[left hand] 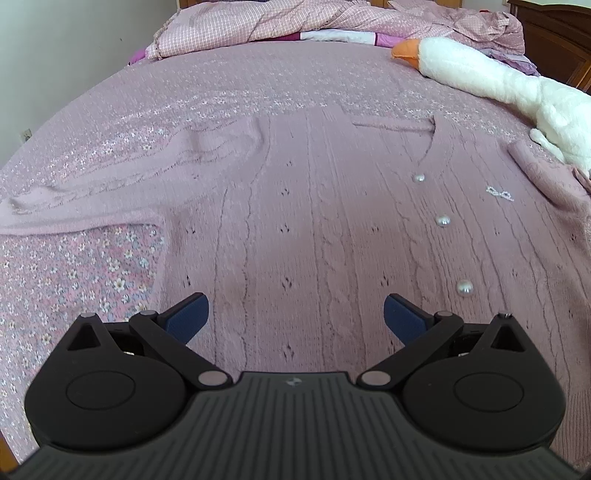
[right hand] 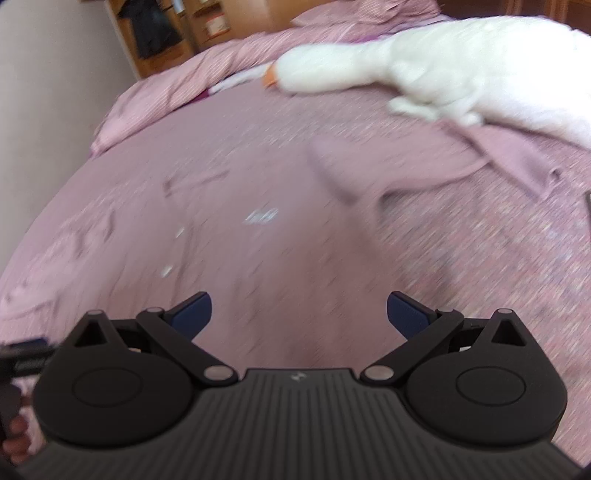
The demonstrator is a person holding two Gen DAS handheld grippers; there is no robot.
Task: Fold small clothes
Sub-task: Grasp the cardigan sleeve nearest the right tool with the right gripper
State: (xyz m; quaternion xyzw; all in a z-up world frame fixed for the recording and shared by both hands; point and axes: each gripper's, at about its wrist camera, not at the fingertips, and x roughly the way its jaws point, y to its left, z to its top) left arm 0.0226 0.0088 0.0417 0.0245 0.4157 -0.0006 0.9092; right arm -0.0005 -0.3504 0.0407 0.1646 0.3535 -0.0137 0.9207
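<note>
A pink cable-knit cardigan (left hand: pixel 314 221) with pearl buttons (left hand: pixel 442 220) lies flat on the bed, one sleeve (left hand: pixel 92 192) stretched out to the left. My left gripper (left hand: pixel 296 314) is open and empty, low over the cardigan's lower body. My right gripper (right hand: pixel 299 312) is open and empty over the cardigan (right hand: pixel 258 258); that view is blurred. The other sleeve (right hand: pixel 369 173) lies toward the right, near the toy.
A white plush goose (left hand: pixel 517 88) lies at the right, touching the sleeve area; it also shows in the right wrist view (right hand: pixel 443 62). A rumpled pink quilt (left hand: pixel 295 22) sits at the bed's far end. Floral bedspread (left hand: pixel 74 280) surrounds the cardigan. Wooden furniture (left hand: pixel 554 33) stands far right.
</note>
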